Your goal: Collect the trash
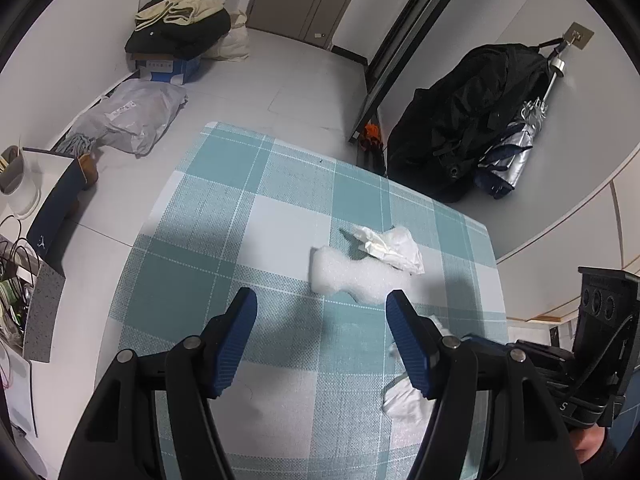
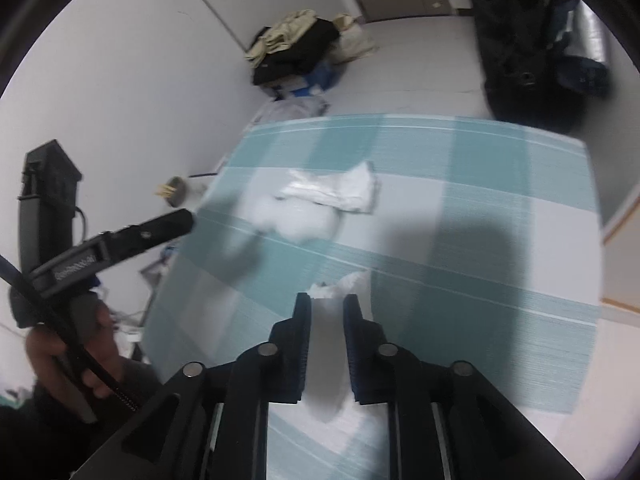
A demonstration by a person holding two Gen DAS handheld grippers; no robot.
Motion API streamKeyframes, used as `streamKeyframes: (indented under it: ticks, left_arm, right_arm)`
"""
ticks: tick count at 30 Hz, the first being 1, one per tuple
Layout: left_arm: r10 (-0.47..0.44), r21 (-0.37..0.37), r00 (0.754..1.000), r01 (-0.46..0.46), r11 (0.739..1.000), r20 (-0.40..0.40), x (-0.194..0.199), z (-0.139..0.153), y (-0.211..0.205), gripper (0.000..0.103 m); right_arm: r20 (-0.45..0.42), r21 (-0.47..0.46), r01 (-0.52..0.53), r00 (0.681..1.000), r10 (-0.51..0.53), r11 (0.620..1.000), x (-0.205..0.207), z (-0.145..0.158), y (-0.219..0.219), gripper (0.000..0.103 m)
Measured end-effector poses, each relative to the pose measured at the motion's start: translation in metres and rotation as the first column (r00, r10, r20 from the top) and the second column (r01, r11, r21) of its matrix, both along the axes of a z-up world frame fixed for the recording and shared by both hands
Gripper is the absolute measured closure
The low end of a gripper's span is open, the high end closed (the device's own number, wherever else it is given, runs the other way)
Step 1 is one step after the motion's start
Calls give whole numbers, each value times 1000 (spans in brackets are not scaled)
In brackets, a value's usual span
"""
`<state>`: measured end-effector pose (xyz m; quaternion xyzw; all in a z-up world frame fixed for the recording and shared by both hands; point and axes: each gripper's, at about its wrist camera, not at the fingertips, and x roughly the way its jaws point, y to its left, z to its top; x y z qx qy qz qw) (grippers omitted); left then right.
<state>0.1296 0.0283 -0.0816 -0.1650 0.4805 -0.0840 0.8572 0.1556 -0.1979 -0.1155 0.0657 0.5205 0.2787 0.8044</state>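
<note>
A white foam piece [image 1: 352, 278] lies on the teal checked tablecloth [image 1: 224, 208], with a crumpled white tissue [image 1: 390, 246] touching its far side. Both also show in the right wrist view, foam piece [image 2: 296, 216] and tissue [image 2: 340, 188]. My left gripper [image 1: 322, 300] is open and empty, hovering just short of the foam. My right gripper [image 2: 327, 300] is shut on another crumpled white tissue [image 2: 326, 352], held above the cloth. That tissue [image 1: 404, 398] shows beside my left gripper's right finger.
The table's far edge [image 1: 320, 148] drops to a white floor. A black bag [image 1: 464, 120] and a folded umbrella [image 1: 508, 160] hang at the right wall. Clothes on a box [image 1: 176, 32] and a plastic bag [image 1: 132, 116] lie at the far left.
</note>
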Motion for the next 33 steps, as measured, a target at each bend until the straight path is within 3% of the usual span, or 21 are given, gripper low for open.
streamKeyframes:
  ticks: [3, 5, 7, 13, 18, 19, 23, 24, 33]
  left_arm:
    - [-5, 6, 1000, 5, 1000, -1, -2, 0, -1, 40]
    - [-6, 8, 1000, 6, 1000, -2, -3, -1, -1, 40]
    - [-11, 8, 1000, 11, 1000, -4, -4, -2, -2, 40]
    - [-32, 37, 999, 32, 999, 11, -10, 1, -6, 40]
    - [-45, 36, 999, 45, 998, 18, -12, 2, -8, 40]
    - [-48, 35, 999, 47, 998, 18, -12, 2, -9, 40]
    - [-55, 30, 998, 55, 998, 17, -13, 3, -12, 40]
    - [-57, 30, 998, 56, 998, 18, -13, 3, -13, 40]
    - [-57, 14, 998, 57, 998, 17, -13, 3, -15, 40]
  right_arm:
    - [-4, -51, 7, 1000, -8, 999, -3, -3, -3, 72]
    - [-7, -84, 1, 1000, -2, 996, -6, -5, -4, 57]
    - [-3, -130, -3, 1000, 3, 992, -9, -6, -5, 53]
    - [9, -214, -8, 1000, 10, 977, -16, -8, -7, 53]
    - [23, -210, 23, 1000, -18, 978, -14, -4, -16, 54]
    - [25, -198, 34, 999, -30, 980, -13, -3, -18, 55]
    - [26, -205, 34, 999, -30, 978, -7, -3, -14, 82]
    - [22, -214, 22, 1000, -18, 976, -7, -5, -11, 84]
    - [-36, -251, -8, 999, -1, 968, -3, -22, -2, 83]
